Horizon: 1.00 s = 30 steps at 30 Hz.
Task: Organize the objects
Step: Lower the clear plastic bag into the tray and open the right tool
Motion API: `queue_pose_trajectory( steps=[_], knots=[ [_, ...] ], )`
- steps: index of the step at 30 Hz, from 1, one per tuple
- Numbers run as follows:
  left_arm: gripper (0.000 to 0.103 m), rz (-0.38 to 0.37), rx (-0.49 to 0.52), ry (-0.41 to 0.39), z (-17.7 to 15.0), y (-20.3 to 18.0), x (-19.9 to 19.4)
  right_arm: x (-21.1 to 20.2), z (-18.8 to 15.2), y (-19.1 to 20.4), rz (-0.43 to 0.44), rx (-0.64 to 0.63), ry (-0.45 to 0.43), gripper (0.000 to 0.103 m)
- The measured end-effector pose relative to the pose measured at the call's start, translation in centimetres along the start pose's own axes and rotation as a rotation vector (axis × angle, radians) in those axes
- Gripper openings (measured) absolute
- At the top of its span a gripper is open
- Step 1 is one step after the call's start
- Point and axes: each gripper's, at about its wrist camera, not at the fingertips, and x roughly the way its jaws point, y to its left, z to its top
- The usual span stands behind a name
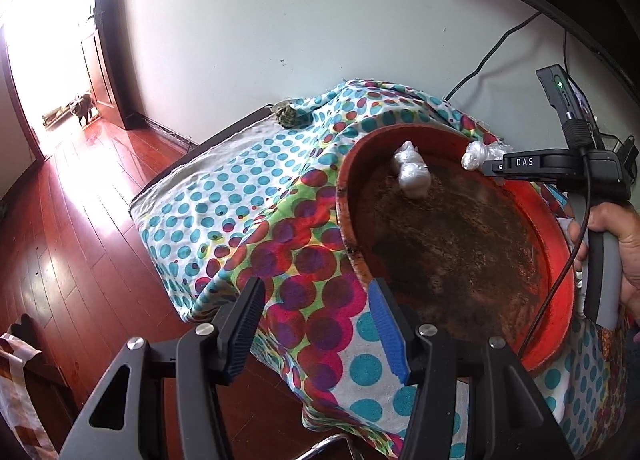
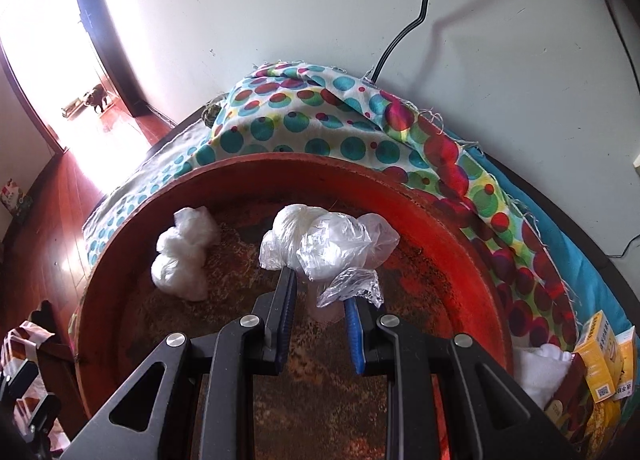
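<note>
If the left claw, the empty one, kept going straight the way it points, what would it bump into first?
Probably the spotted colourful cloth draped over the table, just beside the near edge of the big round red tray. The left claw is open; depth is hard to judge.

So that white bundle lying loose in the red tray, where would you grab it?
At the pinched waist of the white bundle, coming from above. It has two lumps with a narrower middle, lies free on the tray floor, and sits close to the rim, so a side approach looks blocked. The left gripper stands open.
</note>
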Motion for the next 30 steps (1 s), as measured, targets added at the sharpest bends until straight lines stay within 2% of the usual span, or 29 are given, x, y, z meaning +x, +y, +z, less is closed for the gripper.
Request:
queue_pose_trajectory(
  steps=[14, 17, 19, 20, 30],
  knots=[
    [0.055, 0.000, -0.006, 0.019, 0.0, 0.3, 0.5, 1.6, 0.1, -0.3, -0.014, 0.012, 0.022, 0.022],
    [0.055, 0.001, -0.002, 0.019, 0.0, 0.1, 0.5, 1.7, 0.0, -0.4, -0.013, 0.024, 0.021, 0.026],
    [0.055, -0.003, 0.001, 0.022, 0.0, 0.1, 0.5, 1.5, 0.0, -0.5, -0.007, 0.036, 0.010, 0.037],
    [0.055, -0.002, 0.000, 0.023, 0.0, 0.0, 0.5, 1.5, 0.0, -0.5, -0.006, 0.036, 0.008, 0.039],
    [0.055, -0.006, 0.014, 0.016, -0.1, -0.6, 0.1, 0.1, -0.4, -0.7, -0.011, 0.033, -0.012, 0.045]
  ],
)
